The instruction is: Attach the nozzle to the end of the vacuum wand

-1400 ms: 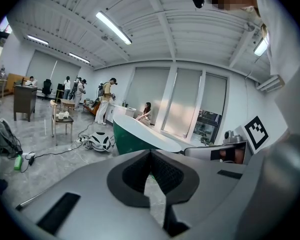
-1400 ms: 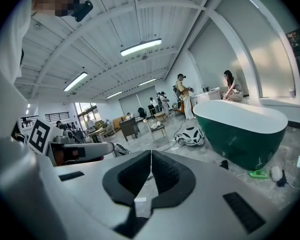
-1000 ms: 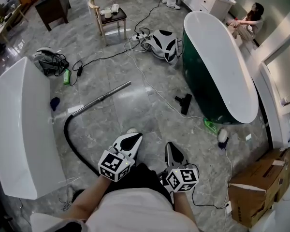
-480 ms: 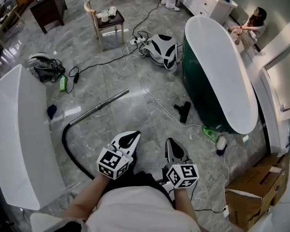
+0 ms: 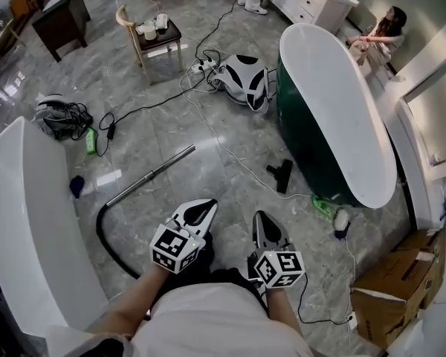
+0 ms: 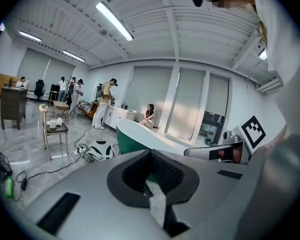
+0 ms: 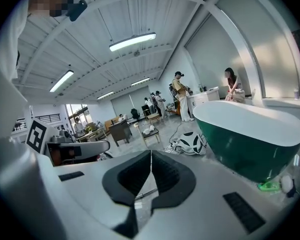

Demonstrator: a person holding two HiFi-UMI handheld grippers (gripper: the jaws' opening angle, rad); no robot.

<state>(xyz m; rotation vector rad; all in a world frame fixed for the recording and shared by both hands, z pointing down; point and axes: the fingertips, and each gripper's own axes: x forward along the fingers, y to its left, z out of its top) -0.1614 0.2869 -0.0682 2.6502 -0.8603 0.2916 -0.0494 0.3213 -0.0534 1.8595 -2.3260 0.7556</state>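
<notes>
While both tools are held out side by side low in the head view, nothing is gripped by either one: the left gripper [image 5: 201, 207] is seen with its jaws pressed together on nothing, and the same goes for the right gripper [image 5: 262, 220] (in each gripper's own view the dark pads are shown meeting in a thin line, with only the room behind them). The nozzle [image 5: 280, 175], a small black floor head, is left lying on the grey marble floor [image 5: 163, 125] just beside the foot of the green bathtub [image 5: 301, 136], apart from both grippers. The vacuum wand [image 5: 152, 175], a silver tube, is laid at a slant on the floor further left, with its upper end free and a bare stretch of floor between it and the nozzle. Its lower end is joined to a black hose [image 5: 102, 229] that is curved back toward the person's legs. A white tub [image 5: 30, 222] is seen along the left edge, a black-and-white machine [image 5: 241, 73] is parked among cables by the far end of the green tub, and a cardboard box [image 5: 398, 281] is set at the lower right
</notes>
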